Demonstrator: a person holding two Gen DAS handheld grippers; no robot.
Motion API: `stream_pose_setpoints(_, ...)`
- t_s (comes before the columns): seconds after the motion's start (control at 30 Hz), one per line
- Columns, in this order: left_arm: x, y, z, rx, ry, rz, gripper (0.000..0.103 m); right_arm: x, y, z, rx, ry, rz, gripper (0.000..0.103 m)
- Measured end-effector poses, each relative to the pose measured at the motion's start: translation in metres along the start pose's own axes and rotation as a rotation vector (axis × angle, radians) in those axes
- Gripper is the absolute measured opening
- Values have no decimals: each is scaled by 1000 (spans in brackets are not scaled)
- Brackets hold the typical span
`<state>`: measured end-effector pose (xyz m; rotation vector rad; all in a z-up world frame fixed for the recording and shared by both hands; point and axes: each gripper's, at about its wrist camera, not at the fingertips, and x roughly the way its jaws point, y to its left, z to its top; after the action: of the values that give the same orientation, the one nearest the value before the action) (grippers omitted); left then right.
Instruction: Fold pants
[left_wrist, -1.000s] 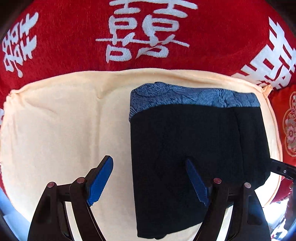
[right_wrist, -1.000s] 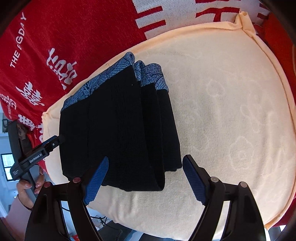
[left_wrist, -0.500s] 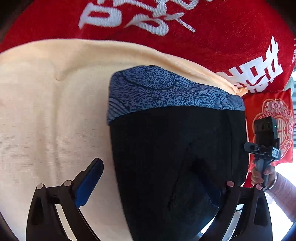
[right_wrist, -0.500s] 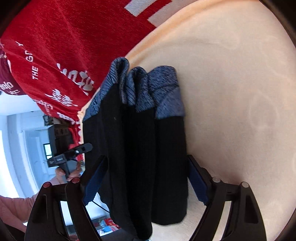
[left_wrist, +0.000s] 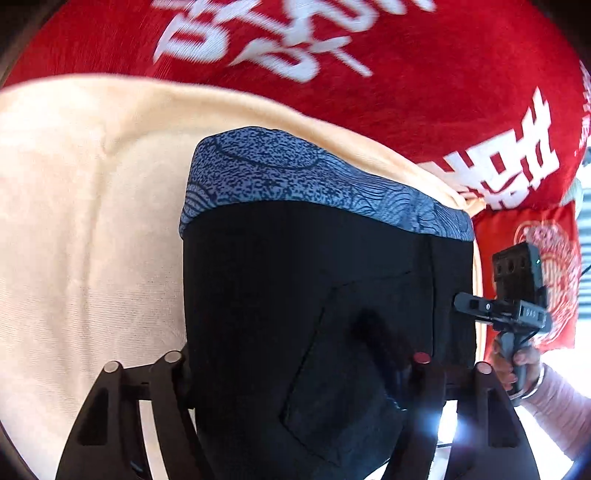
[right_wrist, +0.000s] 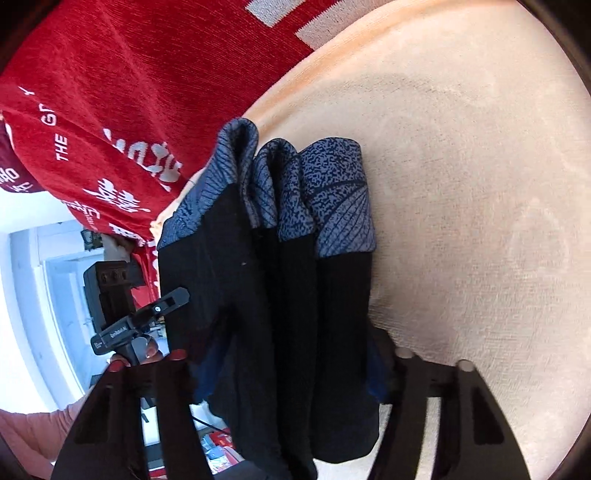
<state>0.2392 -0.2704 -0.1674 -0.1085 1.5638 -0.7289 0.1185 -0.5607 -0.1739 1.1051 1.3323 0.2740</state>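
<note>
The folded black pants (left_wrist: 295, 295) with a blue patterned waistband (left_wrist: 306, 177) lie on a cream towel (left_wrist: 81, 229). My left gripper (left_wrist: 295, 373) straddles the near end of the bundle; its blue pads are hidden under the cloth and the fingers stand wide. In the right wrist view the pants (right_wrist: 280, 314) show as several stacked folds, and my right gripper (right_wrist: 288, 376) has its fingers on either side of the stack, pads touching the cloth. Each gripper also shows in the other's view: the right (left_wrist: 517, 306), the left (right_wrist: 136, 317).
A red blanket with white characters (left_wrist: 332, 66) lies under and beyond the towel. A red patterned cushion (left_wrist: 543, 258) sits at the right. The towel (right_wrist: 480, 203) stretches wide to the right of the pants. A room floor shows past the bed edge (right_wrist: 37, 295).
Both grippers have moved forward onto the pants. The bundle has slid between the fingers of each, covering the blue pads that were visible before. The near end looks lifted.
</note>
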Motion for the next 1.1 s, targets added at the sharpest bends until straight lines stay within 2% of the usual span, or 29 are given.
stream_pose_setpoints(0.17, -19, -19, -7, 30, -31, 47, 59, -12, 13, -7, 18, -21, 68, 45)
stream_pose_setpoints(0.43, -67, -28, -40, 46, -43, 44, 59, -18, 40, -53, 26, -24, 118, 44)
stream_pose_setpoints(0.63, -87, -6, -73, 48, -23, 46, 59, -4, 41, -94, 61, -34, 127, 44)
stream_pose_setpoints(0.7, -86, 5, -86, 49, -10, 54, 59, 9, 40, -106, 73, -24, 98, 44)
stream_pose_setpoints(0.77, -78, 21, -98, 45, 13, 76, 61, 25, 34, -115, 61, -2, 28, 46)
stream_pose_setpoints(0.8, -72, 29, -103, 45, 22, 104, 68, 33, 33, -118, 49, 2, -32, 51)
stream_pose_setpoints(0.83, -65, 39, -109, 36, 24, 137, 81, 38, 31, -121, 38, -7, -79, 57)
stream_pose_setpoints(0.9, -62, 55, -115, 8, -9, 148, 96, 38, 27, -121, 62, -38, -87, 61)
stream_pose_setpoints(1.0, -62, 65, -117, -38, -14, 114, 100, 35, 31, -125, 75, -51, -141, 68)
stream_pose_setpoints(1.1, -68, 59, -119, -5, -25, 169, 100, 27, 45, -131, 60, -70, -248, 70)
